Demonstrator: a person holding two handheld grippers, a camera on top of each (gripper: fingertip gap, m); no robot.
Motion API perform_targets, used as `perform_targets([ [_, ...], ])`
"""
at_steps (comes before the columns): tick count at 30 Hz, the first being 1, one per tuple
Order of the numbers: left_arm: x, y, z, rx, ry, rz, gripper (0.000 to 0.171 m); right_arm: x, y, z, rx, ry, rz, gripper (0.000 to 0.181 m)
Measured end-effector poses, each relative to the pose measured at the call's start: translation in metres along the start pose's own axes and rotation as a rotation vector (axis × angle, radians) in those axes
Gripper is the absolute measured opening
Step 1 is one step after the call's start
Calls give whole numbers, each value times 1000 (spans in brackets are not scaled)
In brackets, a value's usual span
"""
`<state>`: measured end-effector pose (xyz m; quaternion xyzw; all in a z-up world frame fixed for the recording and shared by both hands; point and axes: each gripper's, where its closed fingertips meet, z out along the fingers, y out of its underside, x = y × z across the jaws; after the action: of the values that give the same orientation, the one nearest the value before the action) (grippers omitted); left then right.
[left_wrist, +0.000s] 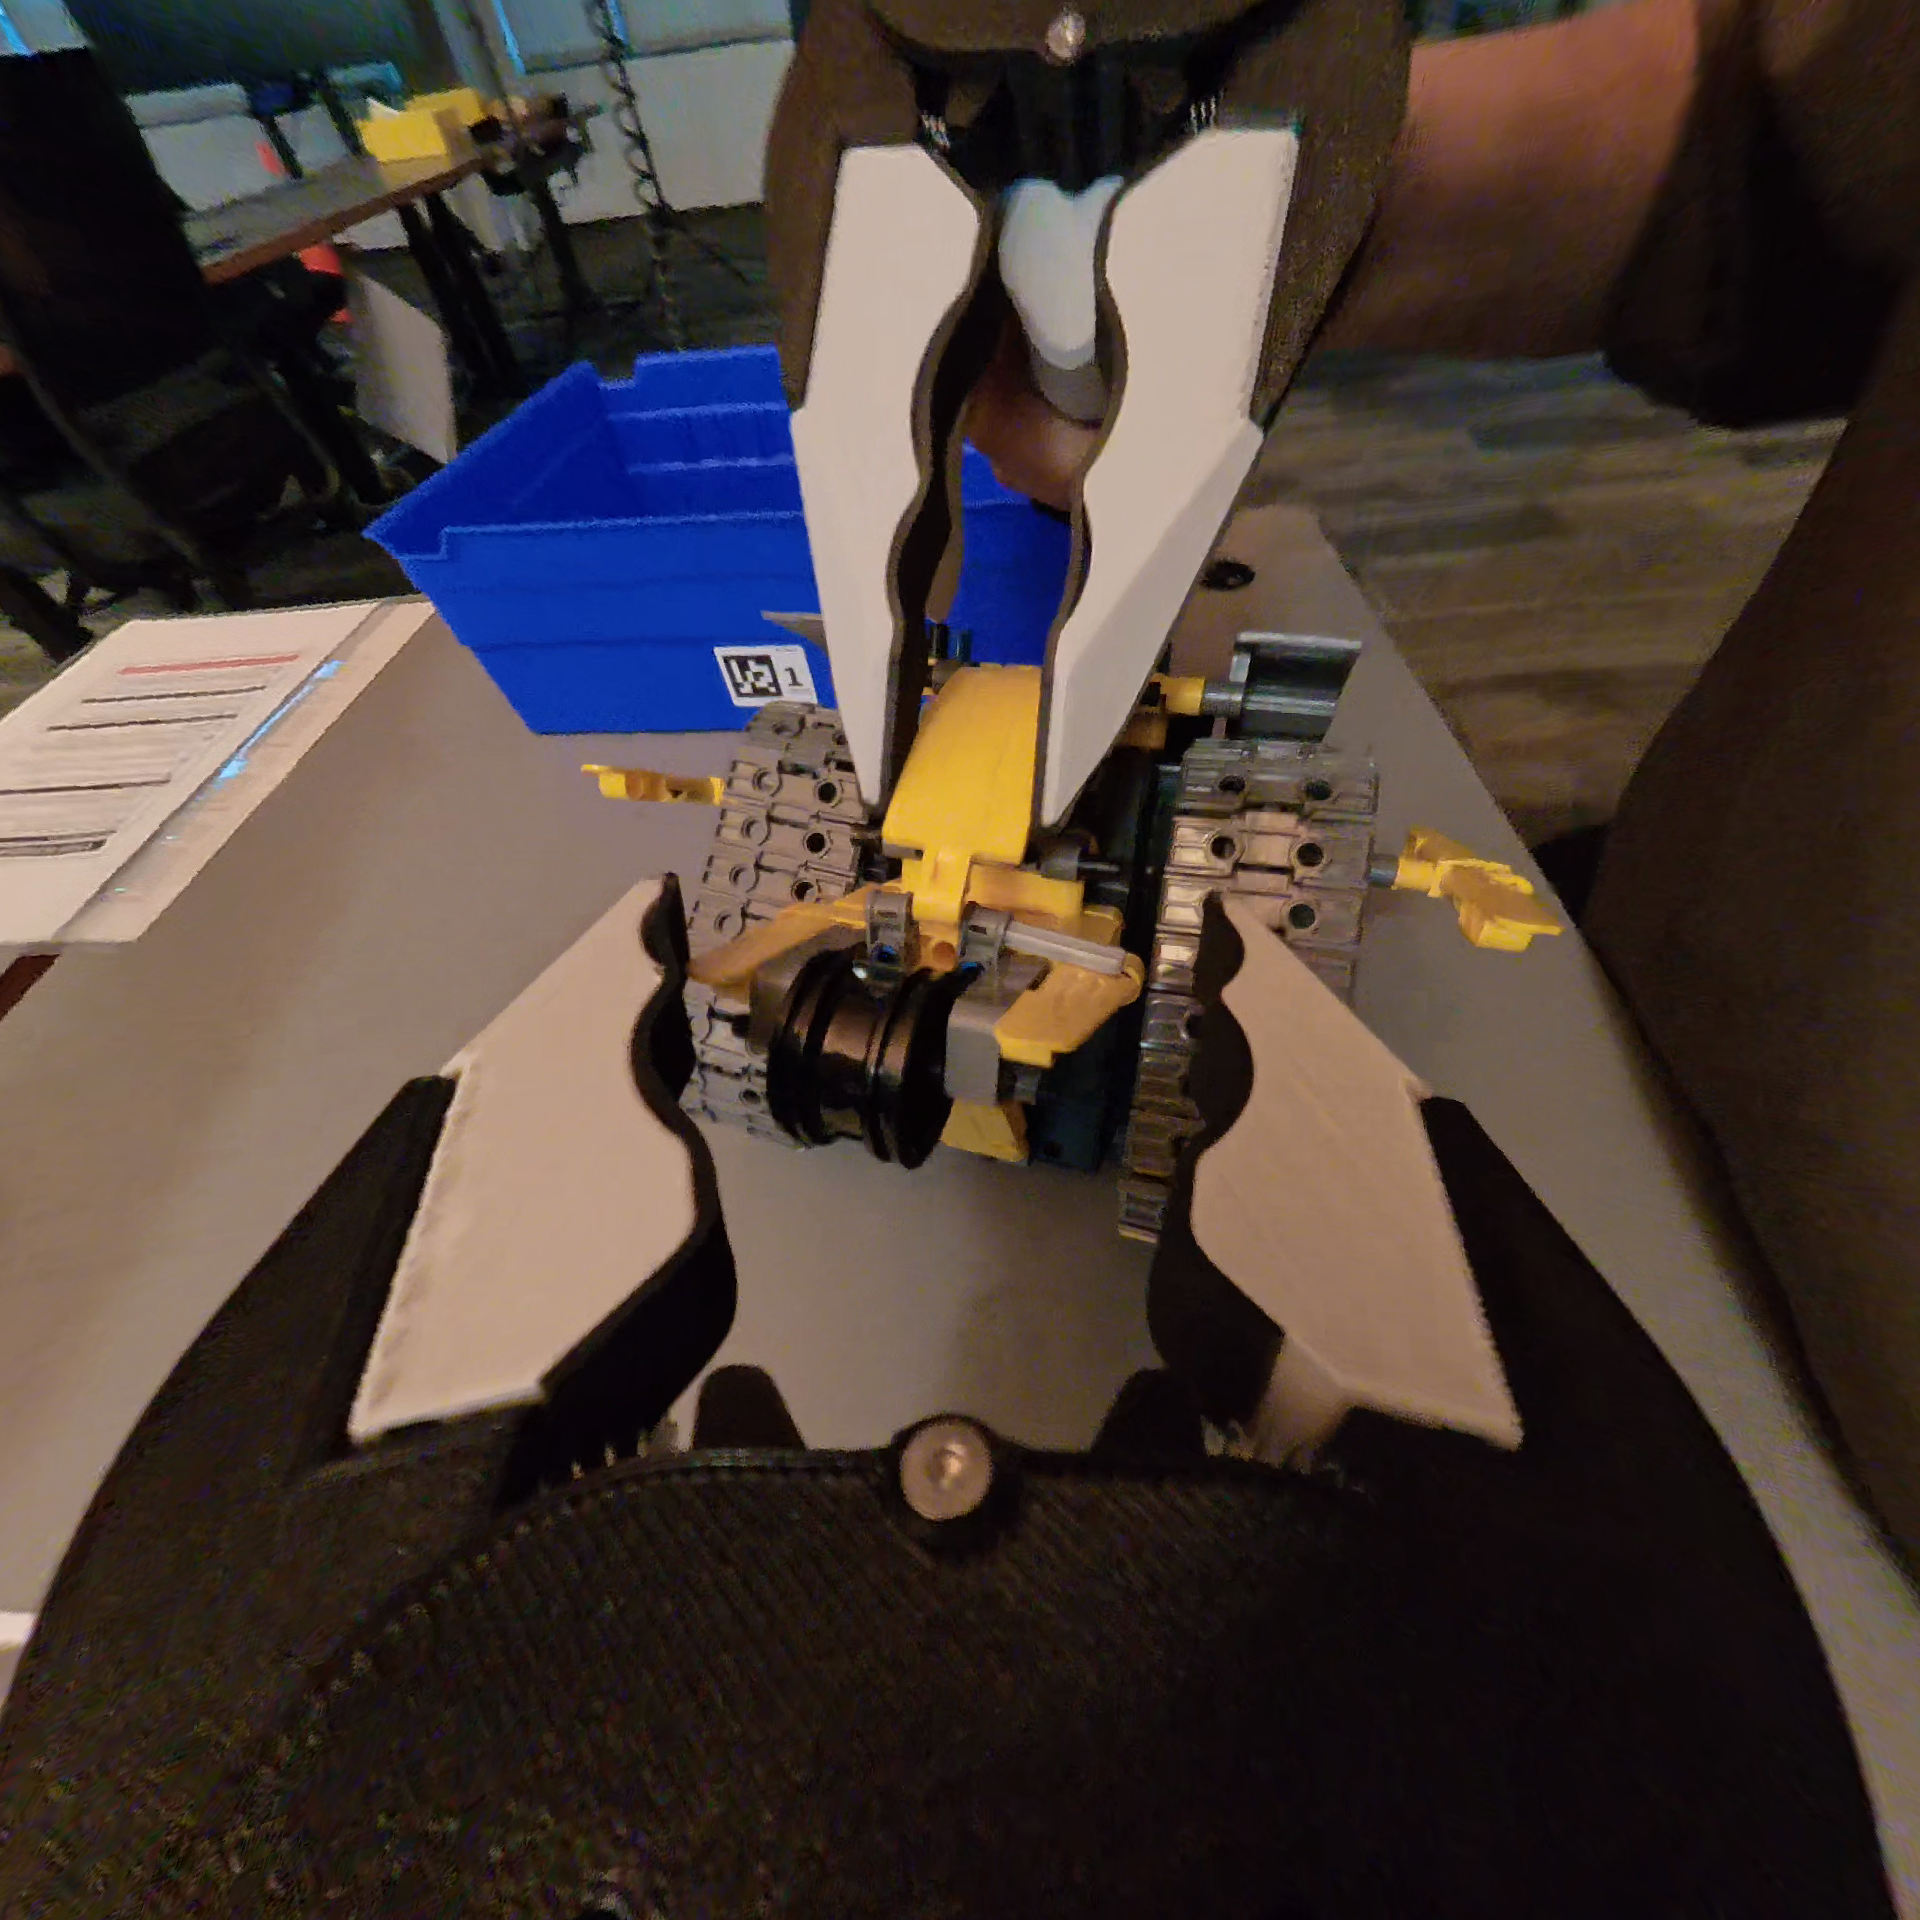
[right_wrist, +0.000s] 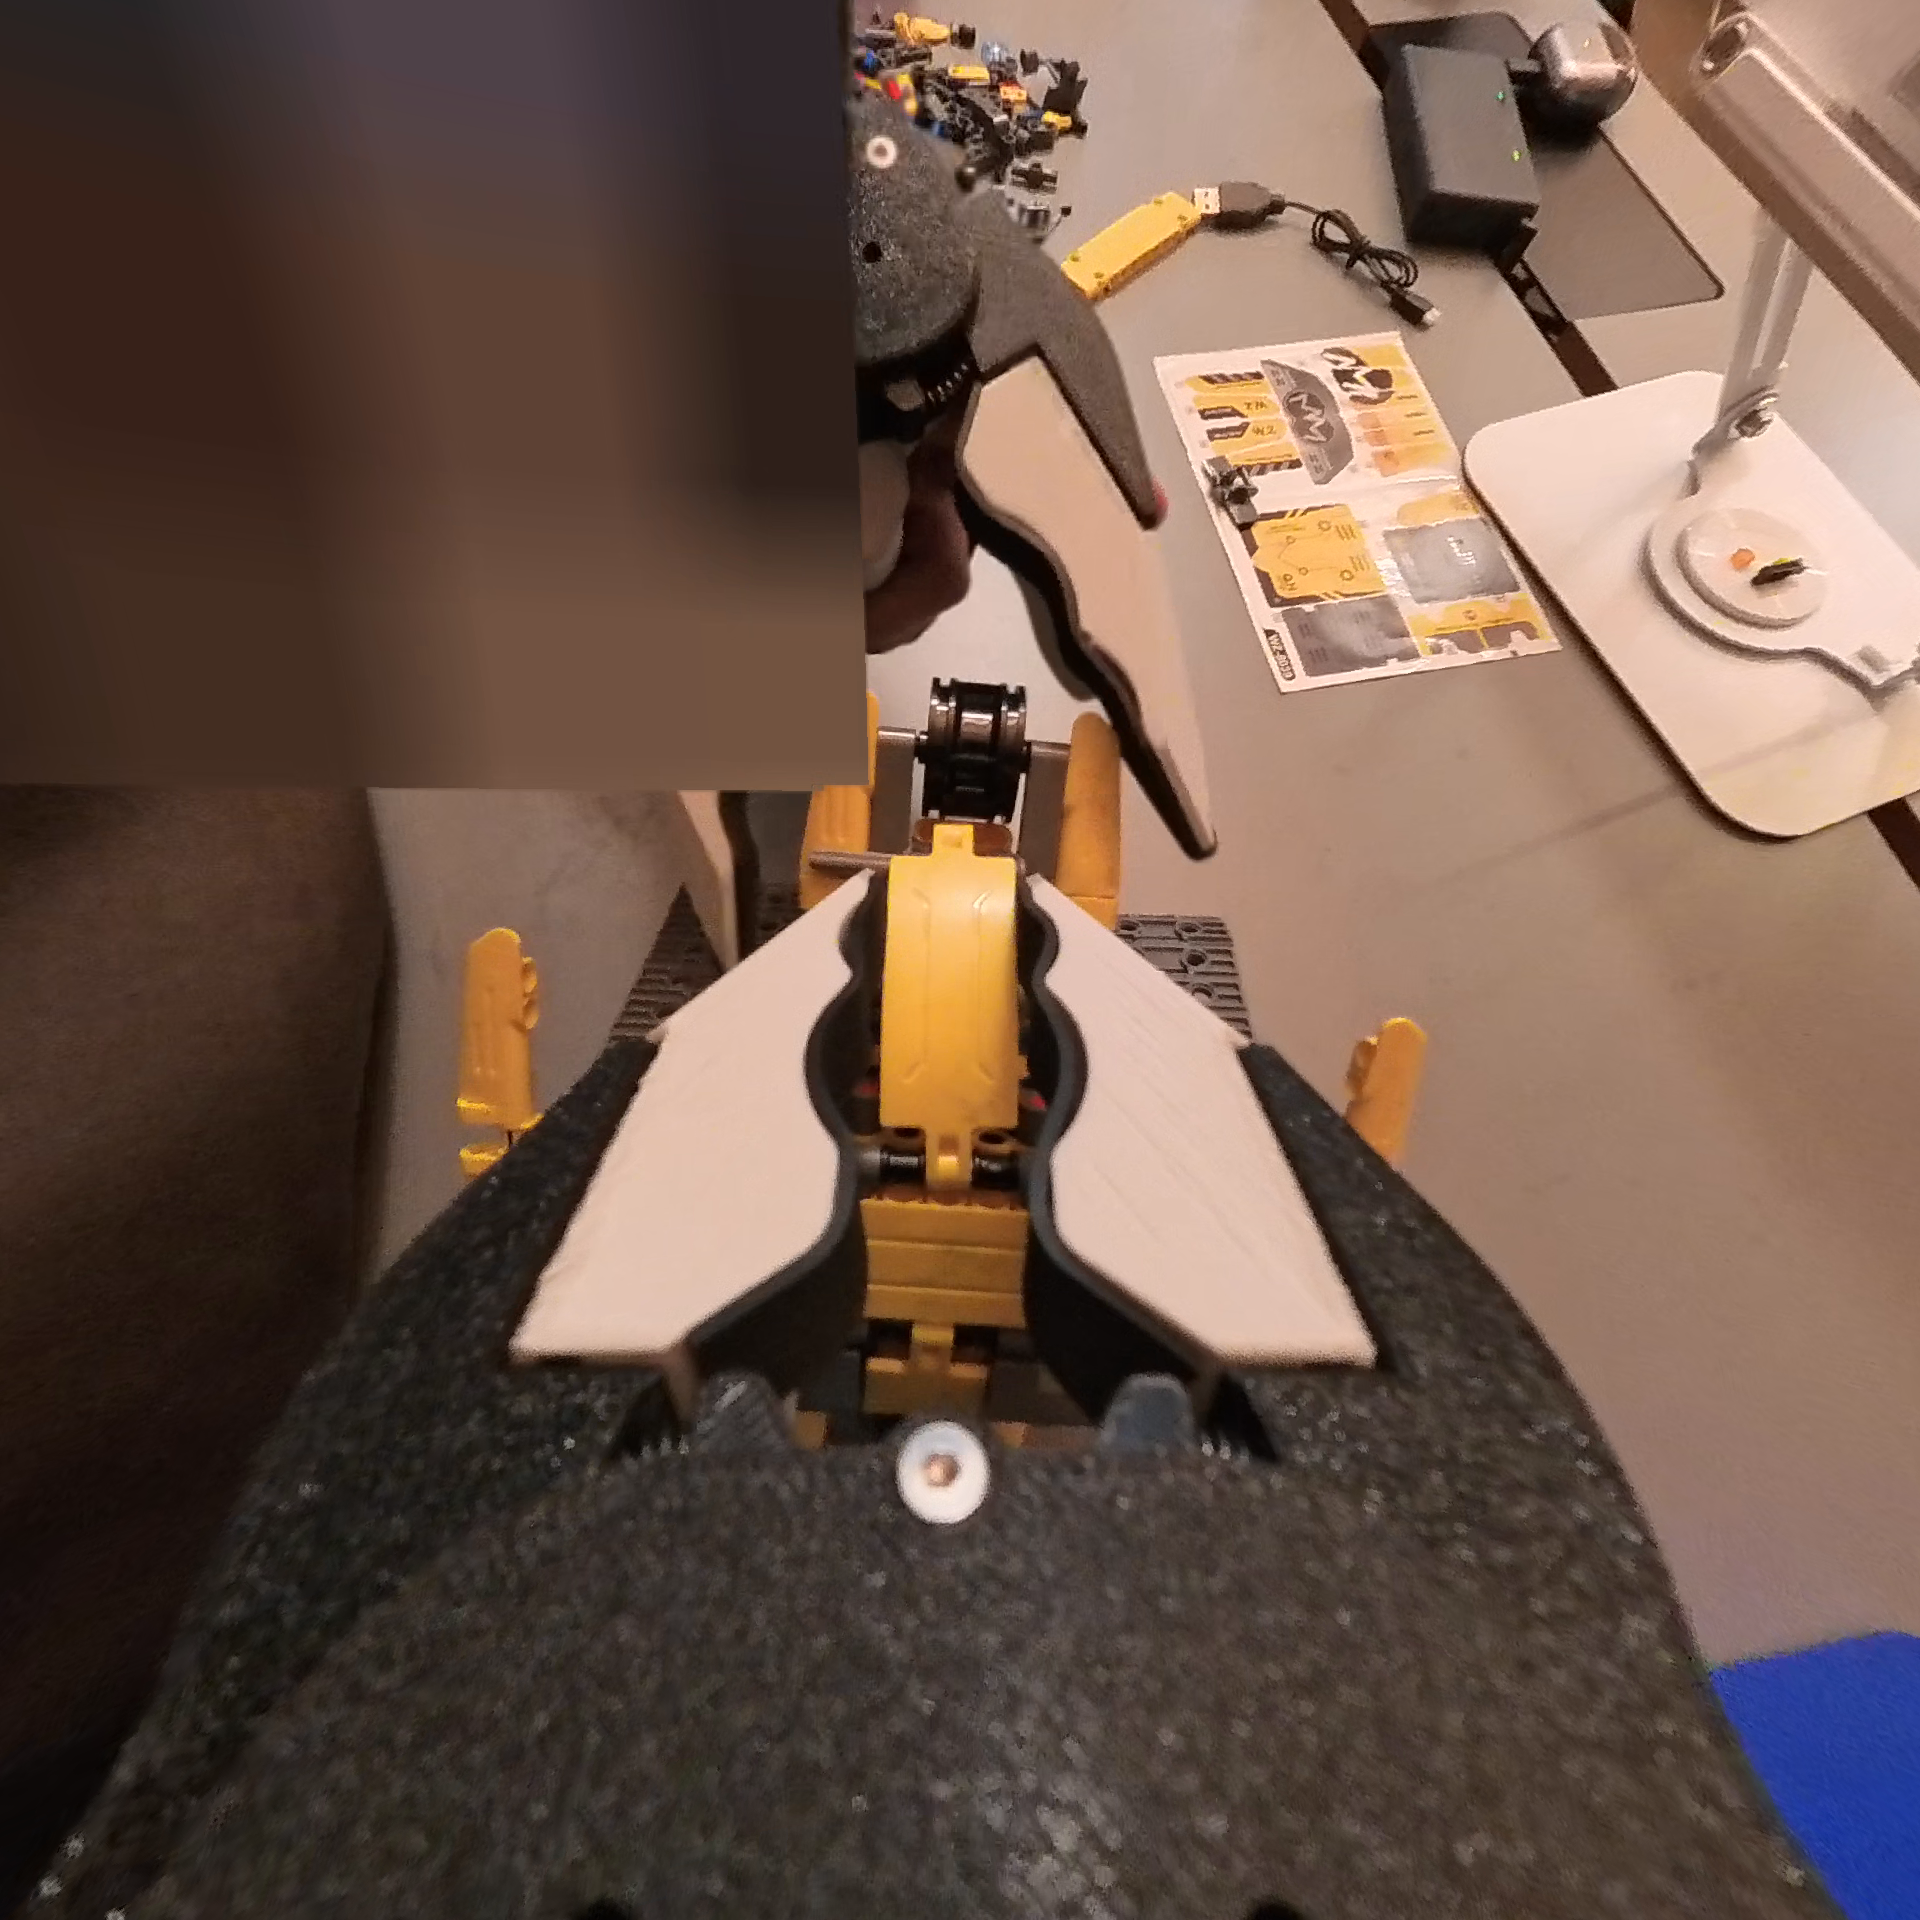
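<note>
A yellow and grey tracked toy vehicle (left_wrist: 966, 935) built of bricks stands on the grey table (left_wrist: 364, 987). It has a black spool (left_wrist: 862, 1060) at its near end. My left gripper (left_wrist: 940, 914) is open. Its fingertips (left_wrist: 665, 935) straddle the vehicle's spool end, close to the tracks (left_wrist: 1268, 852). My right gripper (right_wrist: 951, 888) comes from the far side and is shut on the vehicle's curved yellow panel (right_wrist: 945, 987). It also shows in the left wrist view (left_wrist: 961, 800). One finger (right_wrist: 1122, 644) of the left gripper shows in the right wrist view; the other is mostly hidden.
A blue bin (left_wrist: 623, 540) stands just behind the vehicle, and a printed sheet (left_wrist: 156, 748) lies to the left. A sticker sheet (right_wrist: 1351, 509), a white lamp base (right_wrist: 1621, 603), a yellow bar with cable (right_wrist: 1132, 239), a black box (right_wrist: 1465, 125) and loose parts (right_wrist: 987, 83) lie beyond. Left and right tips are no more than a few centimetres apart.
</note>
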<state>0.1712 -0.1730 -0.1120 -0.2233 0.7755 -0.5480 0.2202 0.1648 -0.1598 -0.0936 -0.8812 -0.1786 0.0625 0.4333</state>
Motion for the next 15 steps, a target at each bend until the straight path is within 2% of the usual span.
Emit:
perform_targets([
  [3, -4, 4, 5, -38, 9, 68, 87, 1, -1, 0, 15, 1, 25, 23],
  [8, -3, 0, 8, -4, 46, 84, 85, 1, 3, 0, -30, 22, 21, 23],
  [10, -3, -1, 6, 5, 60, 77, 79, 0, 5, 1, -84, 42, -25, 24],
  [15, -3, 0, 6, 13, 40, 75, 80, 3, 13, 3, -291, 154, -226, 23],
])
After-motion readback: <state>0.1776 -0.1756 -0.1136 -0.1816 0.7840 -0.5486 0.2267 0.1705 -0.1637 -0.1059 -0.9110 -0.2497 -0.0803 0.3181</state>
